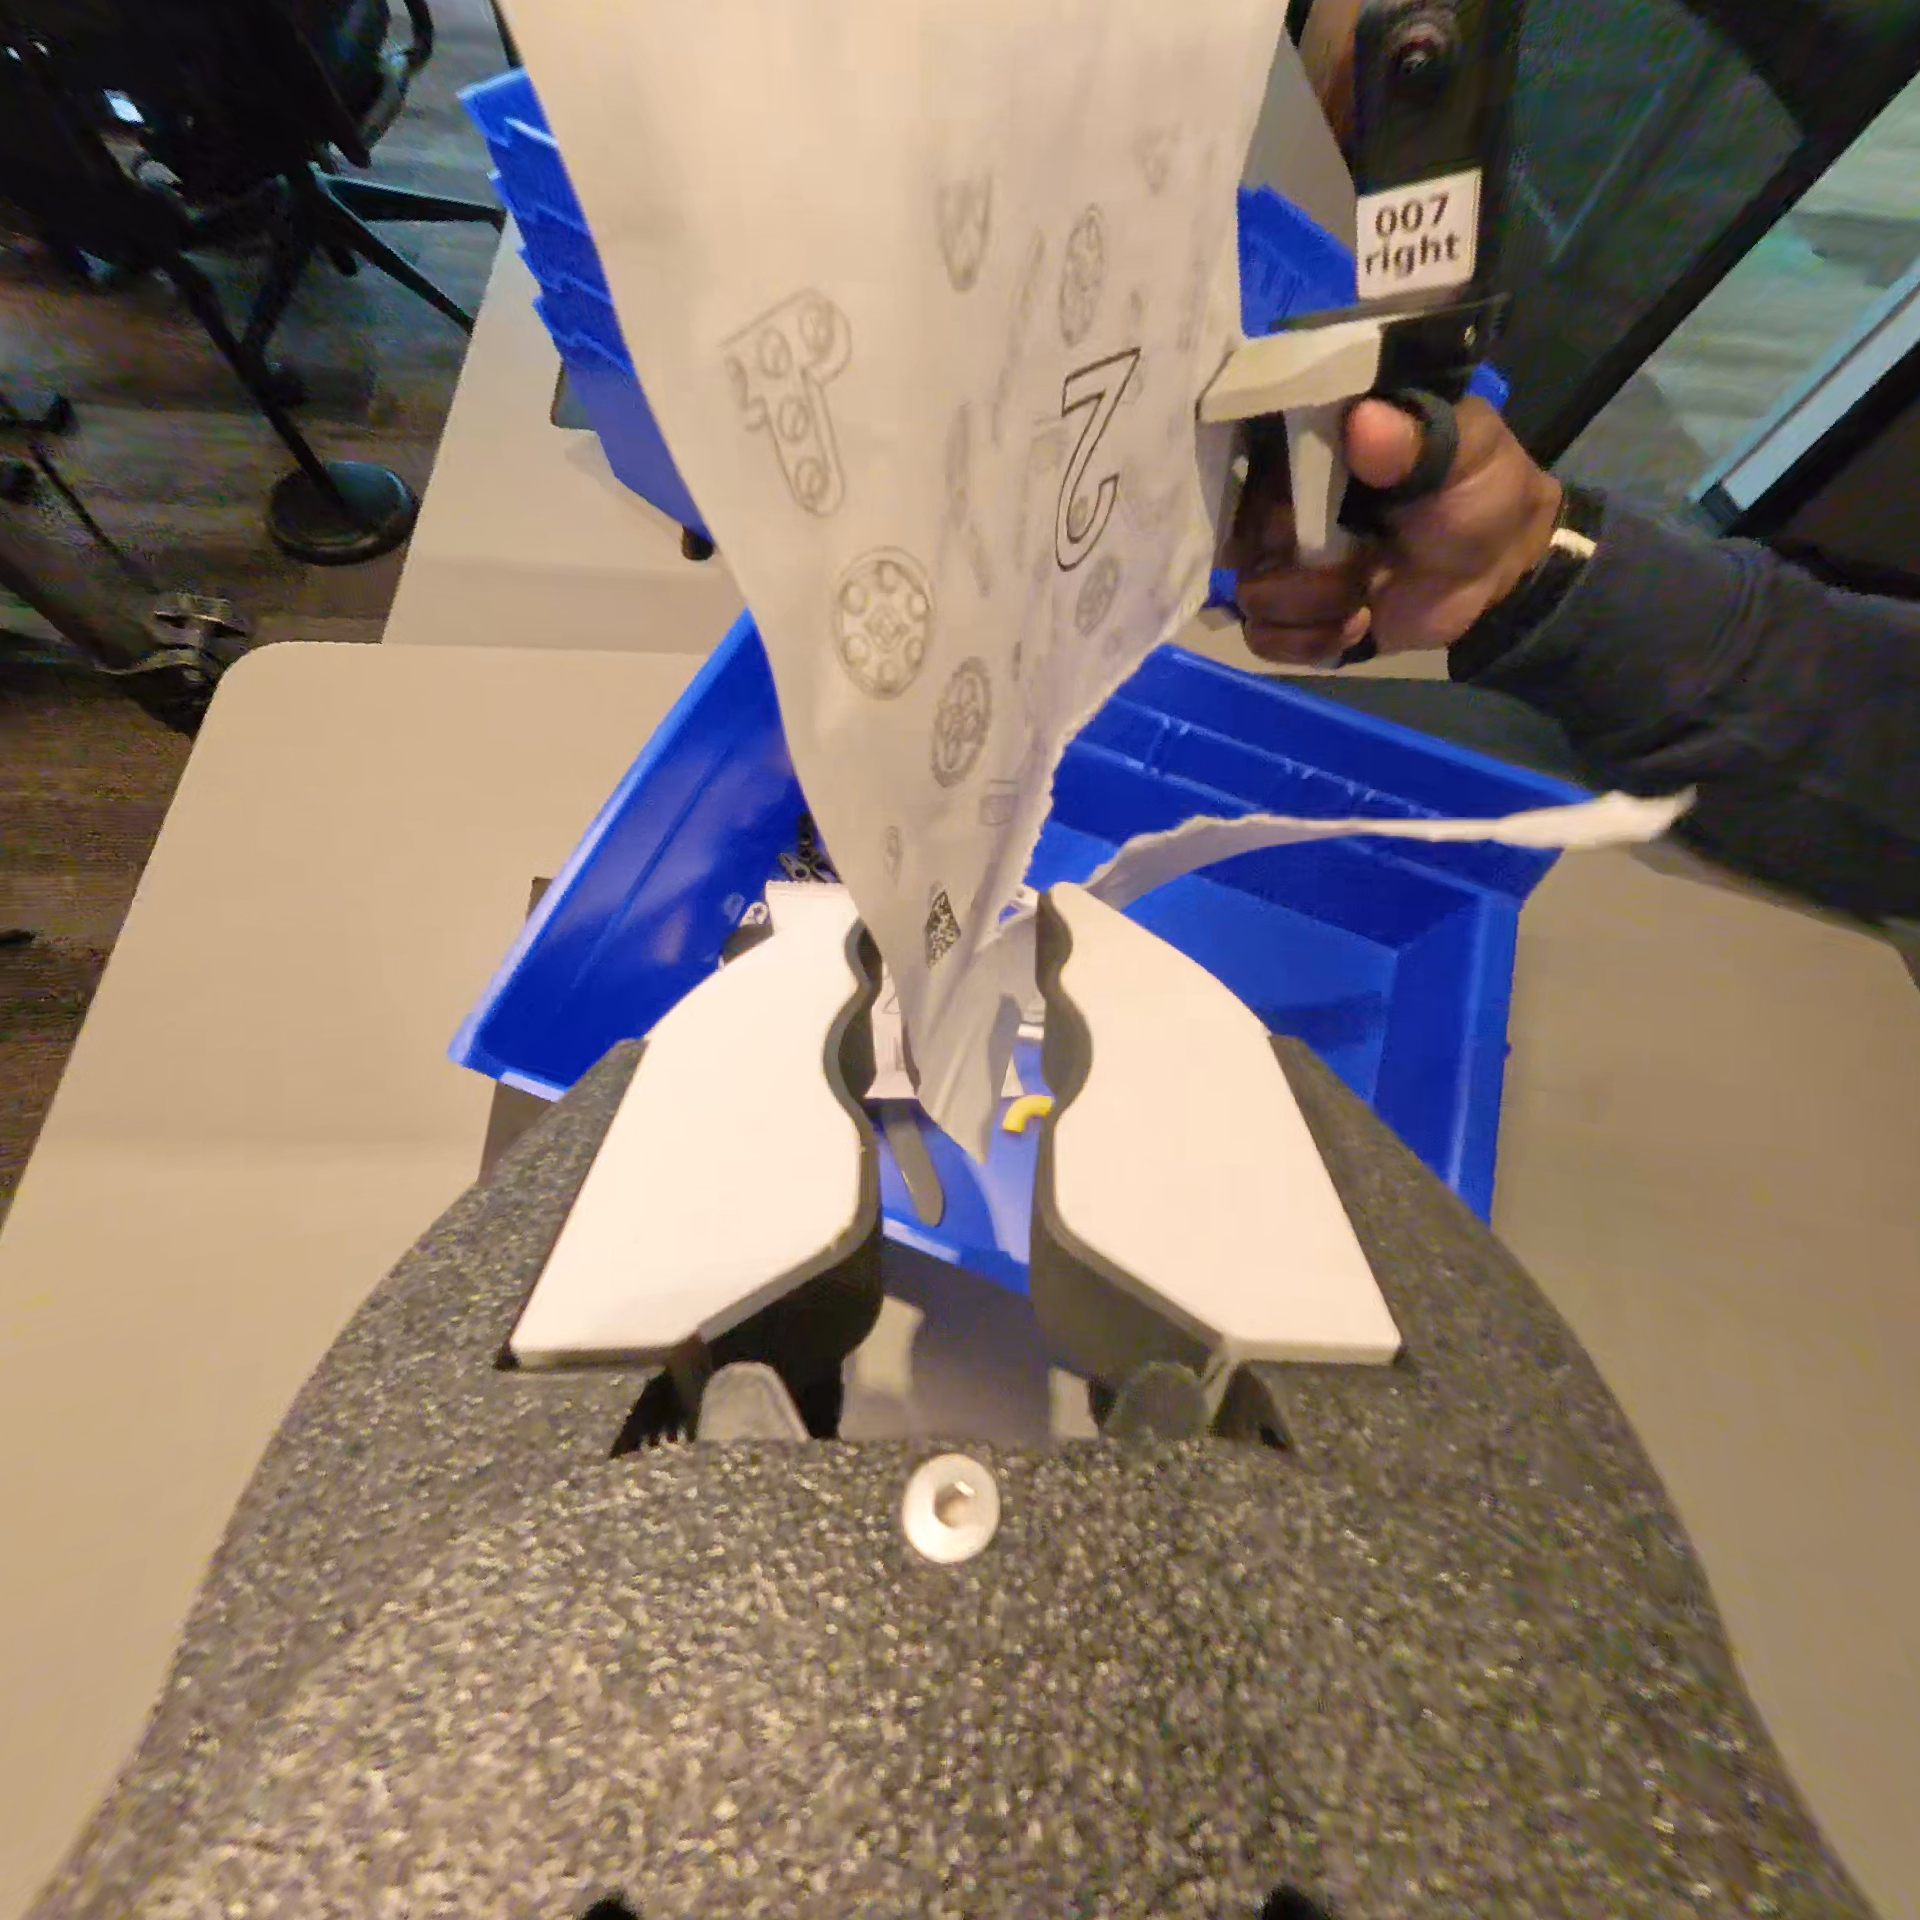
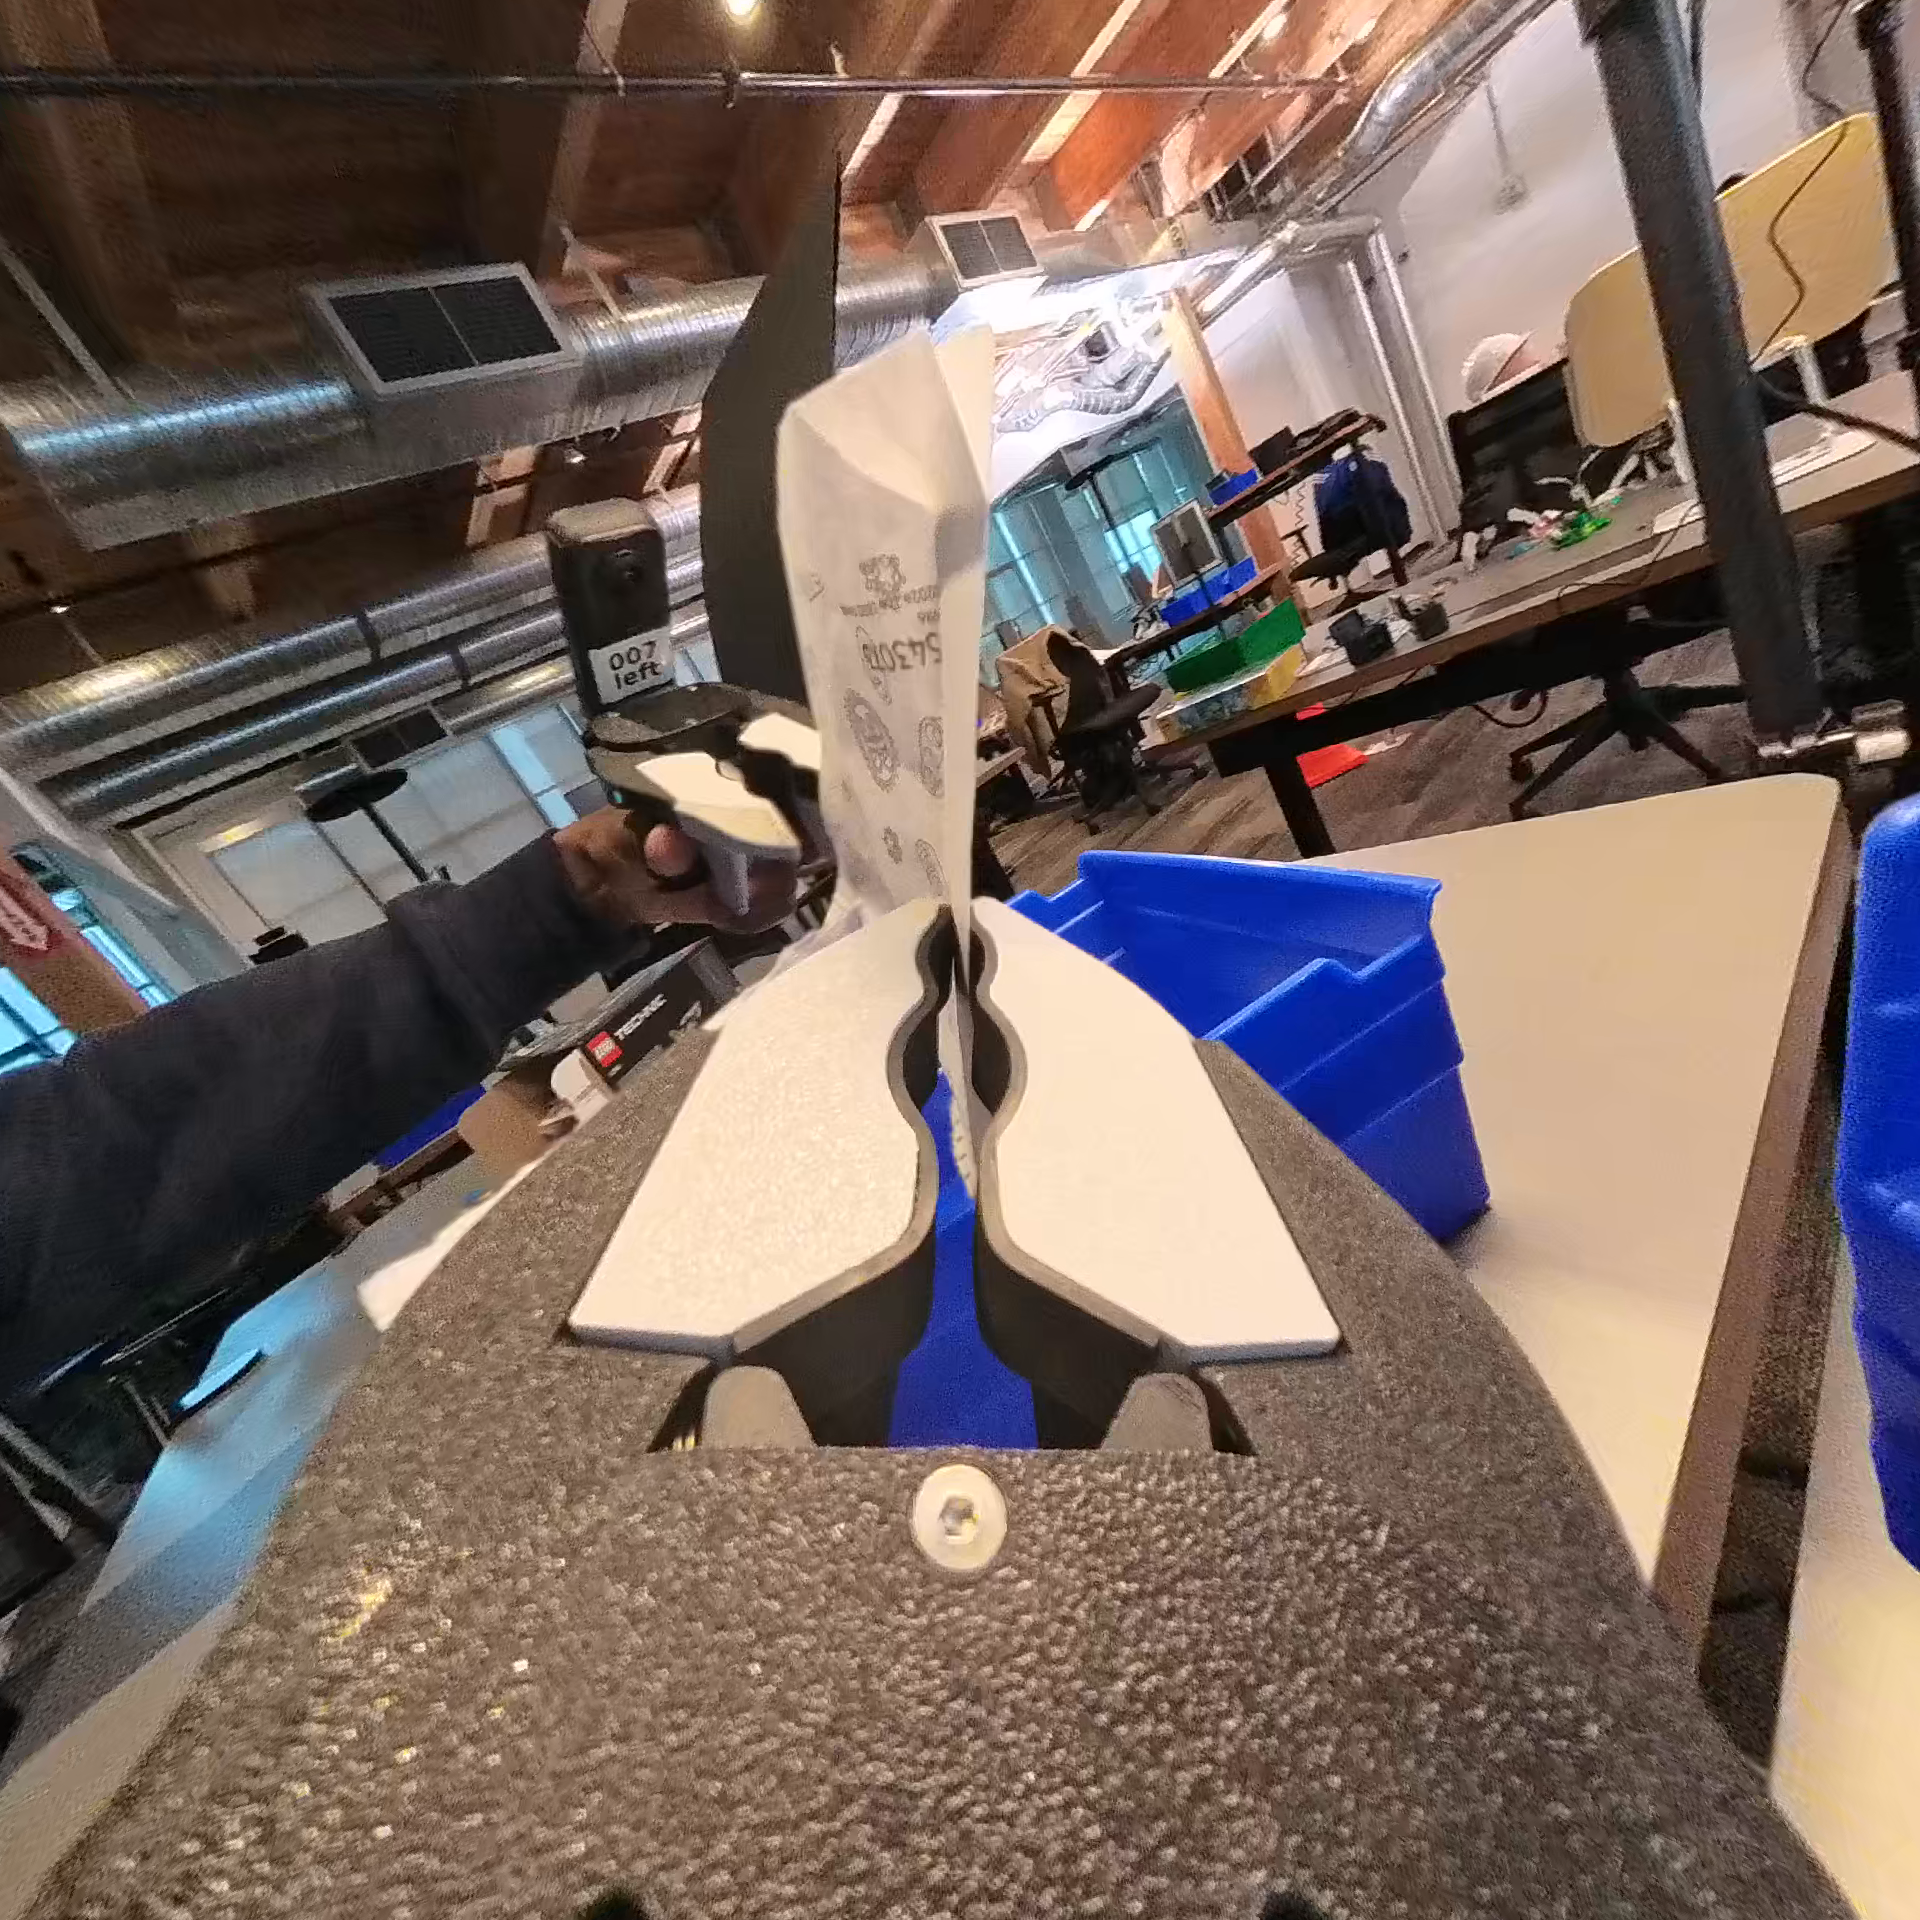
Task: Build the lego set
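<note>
L gripper (image 1: 951,925) jaws apart w/ a gap, aimed downward; R gripper (image 2: 961,920) pinched tight, raised, tilted up.

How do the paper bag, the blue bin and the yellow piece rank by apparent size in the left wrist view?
1. Paper bag, though it hangs nearest the camera, so its lead over the bin is unsure.
2. Blue bin.
3. Yellow piece, clearly smallest.

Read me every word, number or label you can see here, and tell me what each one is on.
I won't quote writing; here is what bears it.
Paper bag: printed number, drawings, small code.
White sticker on right gripper: label.
White sticker on left gripper: label.
Black box: brand print.
Red sign: cut off.
</note>
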A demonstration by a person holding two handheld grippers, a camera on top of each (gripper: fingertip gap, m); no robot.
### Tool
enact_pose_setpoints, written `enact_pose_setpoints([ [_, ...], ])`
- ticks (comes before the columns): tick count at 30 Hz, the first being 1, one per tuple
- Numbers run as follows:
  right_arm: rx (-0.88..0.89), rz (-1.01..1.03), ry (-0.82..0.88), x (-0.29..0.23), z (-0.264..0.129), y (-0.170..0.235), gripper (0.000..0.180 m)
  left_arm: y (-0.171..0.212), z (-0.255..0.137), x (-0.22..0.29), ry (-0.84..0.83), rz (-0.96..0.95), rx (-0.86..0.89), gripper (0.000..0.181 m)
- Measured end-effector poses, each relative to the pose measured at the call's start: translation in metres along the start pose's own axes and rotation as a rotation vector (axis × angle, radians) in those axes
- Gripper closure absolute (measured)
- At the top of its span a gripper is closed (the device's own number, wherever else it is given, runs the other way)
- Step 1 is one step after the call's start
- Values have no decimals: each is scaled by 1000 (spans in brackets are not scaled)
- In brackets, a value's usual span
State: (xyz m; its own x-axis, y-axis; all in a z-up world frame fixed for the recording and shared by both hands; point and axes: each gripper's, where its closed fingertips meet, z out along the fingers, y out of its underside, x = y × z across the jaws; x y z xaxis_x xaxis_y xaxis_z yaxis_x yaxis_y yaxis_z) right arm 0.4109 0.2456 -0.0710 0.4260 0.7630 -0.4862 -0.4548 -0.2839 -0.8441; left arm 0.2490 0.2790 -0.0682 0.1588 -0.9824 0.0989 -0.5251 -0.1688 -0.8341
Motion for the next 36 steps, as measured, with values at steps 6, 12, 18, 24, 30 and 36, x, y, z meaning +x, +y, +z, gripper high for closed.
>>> enact_pose_setpoints([
  [6,-53,-35,-1,-3,8,10,180,7,3,1,-23,46,-53,164],
  [12,30,23,-20,-3,2,-3,180,-11,-3,5,5,36,52,174],
  [18,33,34,-29,-4,5,-2,180,-4,0,0,-35,49,21,168],
  [24,20,40,-7,-3,2,-3,180,0,3,0,-28,15,18,168],
  [30,-11,-22,-46,-11,1,0,179,-5,0,4,-19,13,54,156],
  [36,-57,-131,-55,-15,1,8,180,-14,-6,8,-13,42,119,166],
])
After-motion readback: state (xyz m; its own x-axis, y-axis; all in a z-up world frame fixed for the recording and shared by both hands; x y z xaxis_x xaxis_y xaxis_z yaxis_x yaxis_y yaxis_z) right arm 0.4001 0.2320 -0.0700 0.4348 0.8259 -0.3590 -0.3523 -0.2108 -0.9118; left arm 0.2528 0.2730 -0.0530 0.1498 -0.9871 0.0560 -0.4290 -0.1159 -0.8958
